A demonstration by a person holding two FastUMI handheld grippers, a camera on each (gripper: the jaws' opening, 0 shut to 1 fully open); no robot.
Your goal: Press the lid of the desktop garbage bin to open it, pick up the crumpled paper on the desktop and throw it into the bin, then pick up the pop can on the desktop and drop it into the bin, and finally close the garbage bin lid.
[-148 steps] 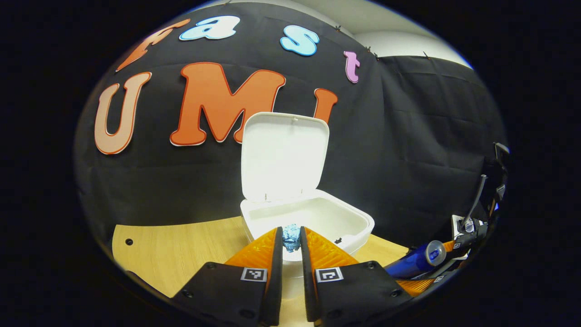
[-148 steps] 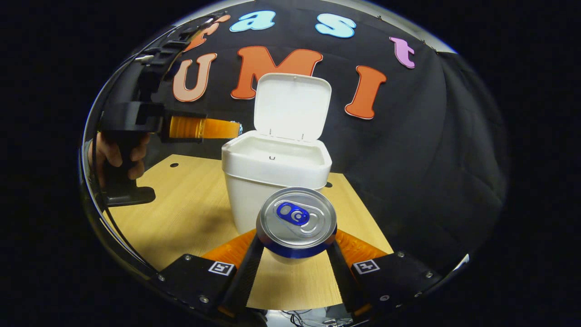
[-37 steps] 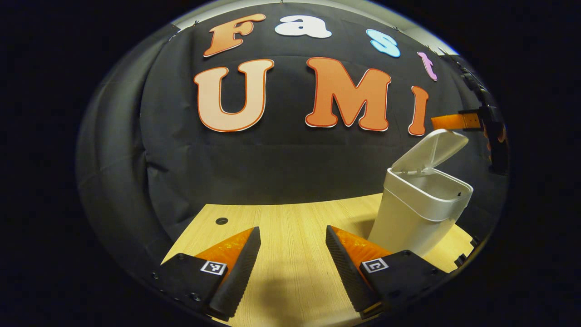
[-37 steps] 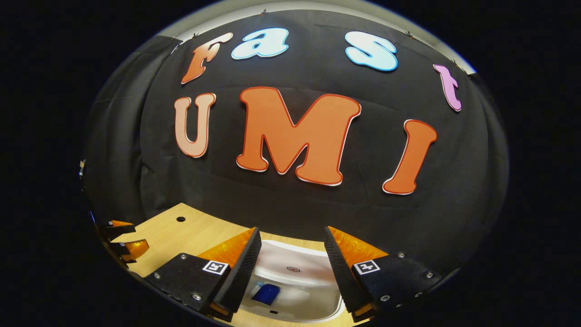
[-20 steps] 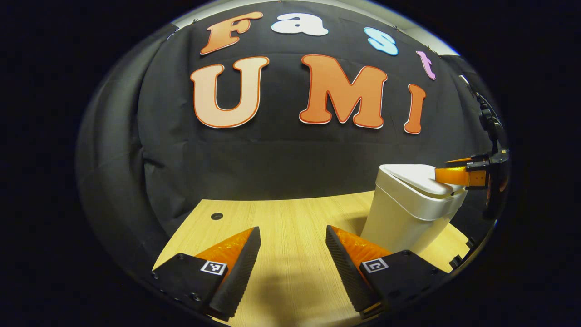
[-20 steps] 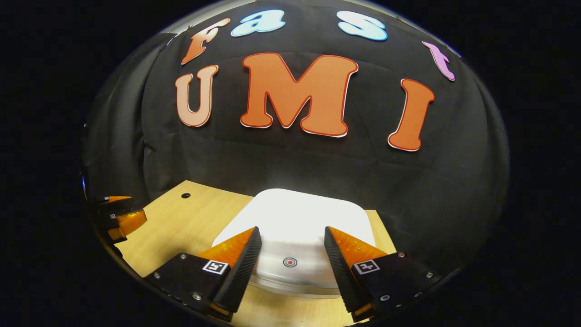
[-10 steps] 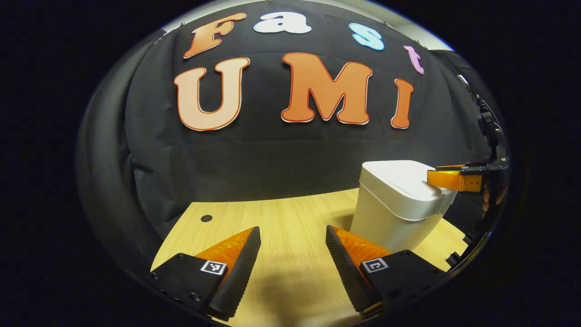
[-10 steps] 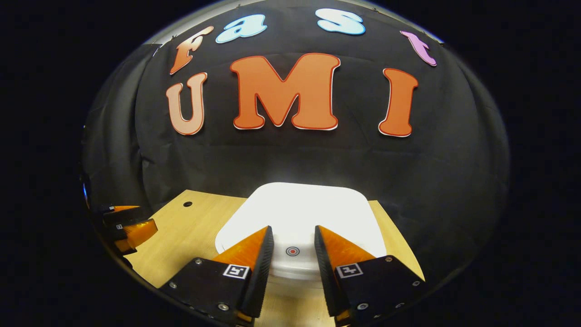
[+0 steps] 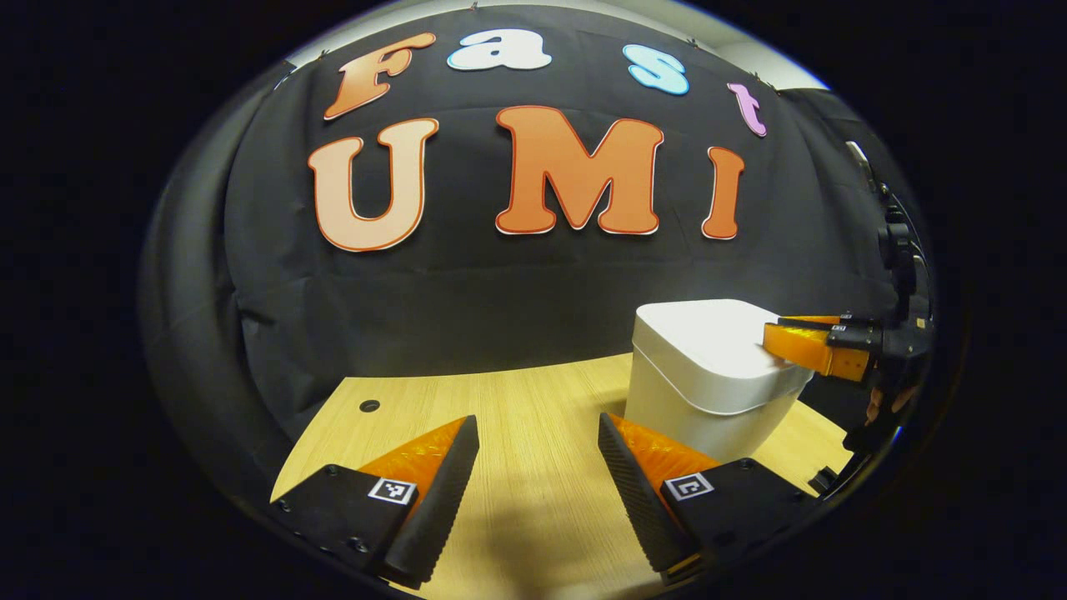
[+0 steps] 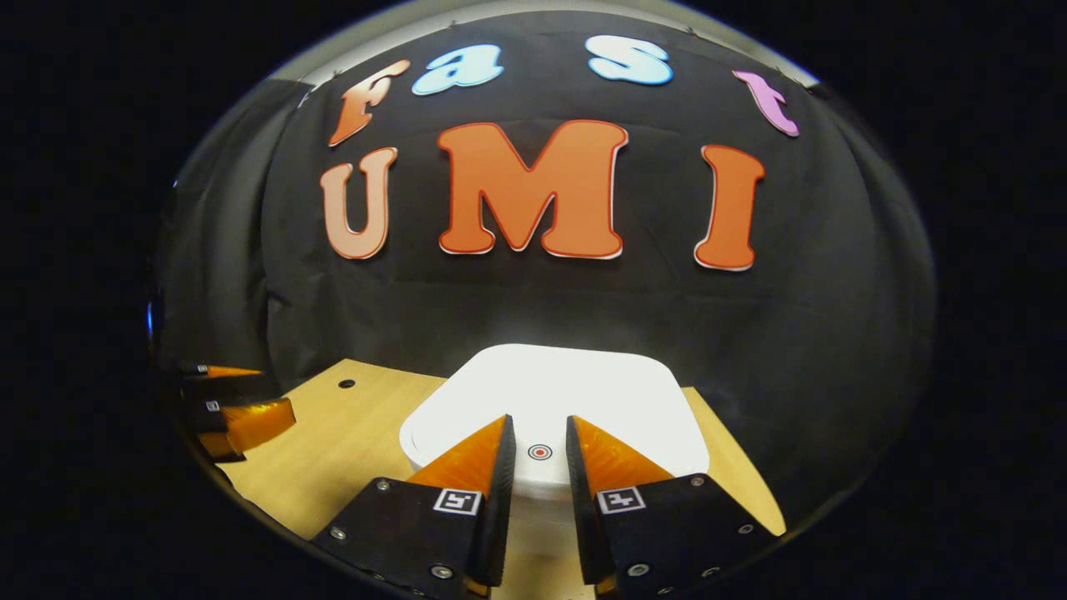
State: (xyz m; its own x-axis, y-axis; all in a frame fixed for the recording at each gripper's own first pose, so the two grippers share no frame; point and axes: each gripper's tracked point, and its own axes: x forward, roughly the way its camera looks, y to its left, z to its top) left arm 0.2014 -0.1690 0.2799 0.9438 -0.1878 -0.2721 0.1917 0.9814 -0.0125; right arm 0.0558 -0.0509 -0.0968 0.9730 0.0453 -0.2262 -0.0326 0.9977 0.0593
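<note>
In the left gripper view, my left gripper (image 9: 538,450) sits nearest, its two fingers spread wide apart with nothing between them, hovering over the bare wooden worktop (image 9: 517,400). Past its right finger stands the white garbage bin (image 9: 700,400) near the worktop's right edge, its lid (image 9: 708,333) down flat and closed. At the bin's right side my right gripper (image 9: 788,342) reaches in from the edge of the picture, its fingers lying on the lid's near right corner. In the right gripper view, that gripper's fingers (image 10: 479,462) are drawn close together with a narrow gap left, gripping nothing, their tips resting over the front part of the lid (image 10: 567,392). A small red ring mark (image 10: 539,452) on the lid shows in the gap. The crumpled paper and pop can are hidden from me. Behind the worktop's far edge hangs the black cloth wall (image 9: 500,283).
</note>
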